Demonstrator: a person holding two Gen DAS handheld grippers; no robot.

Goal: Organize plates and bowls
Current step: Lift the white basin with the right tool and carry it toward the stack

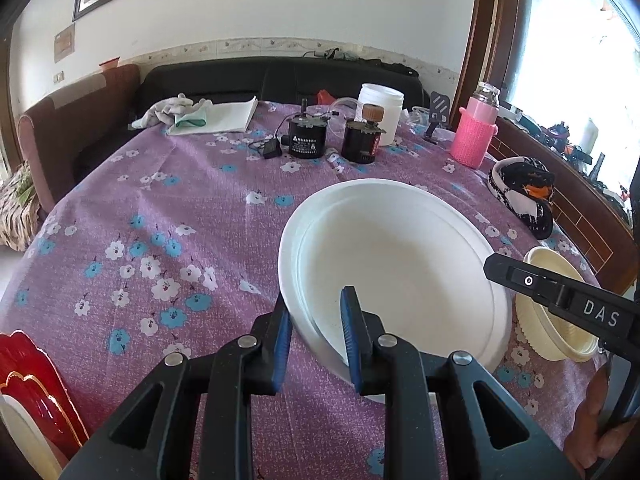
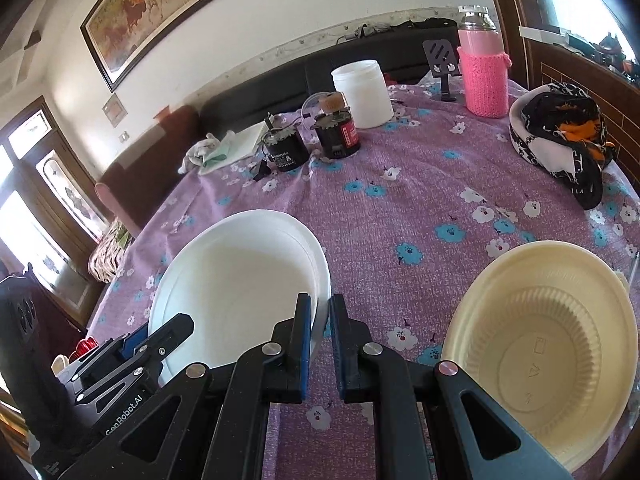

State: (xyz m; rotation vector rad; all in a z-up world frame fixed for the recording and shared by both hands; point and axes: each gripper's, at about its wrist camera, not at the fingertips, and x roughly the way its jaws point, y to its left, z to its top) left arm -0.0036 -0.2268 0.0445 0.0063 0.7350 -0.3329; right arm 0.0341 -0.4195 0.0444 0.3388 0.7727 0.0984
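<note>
Purple floral cloth (image 1: pixel 160 184) covers the table. My left gripper (image 1: pixel 316 336) angles downward, clamped on the near left rim of the white plate (image 1: pixel 400 256). My right gripper (image 2: pixel 320 340) angles downward, clamped on its near right rim. Cream bowl (image 2: pixel 552 344) sits just right of the plate.

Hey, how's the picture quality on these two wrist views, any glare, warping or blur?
Left wrist view: window at upper right is blown out white; fisheye bends the table edge. Right wrist view: painting and walls curve strongly; white plate is bright, still detailed. Both sharp, no motion blur.
</note>
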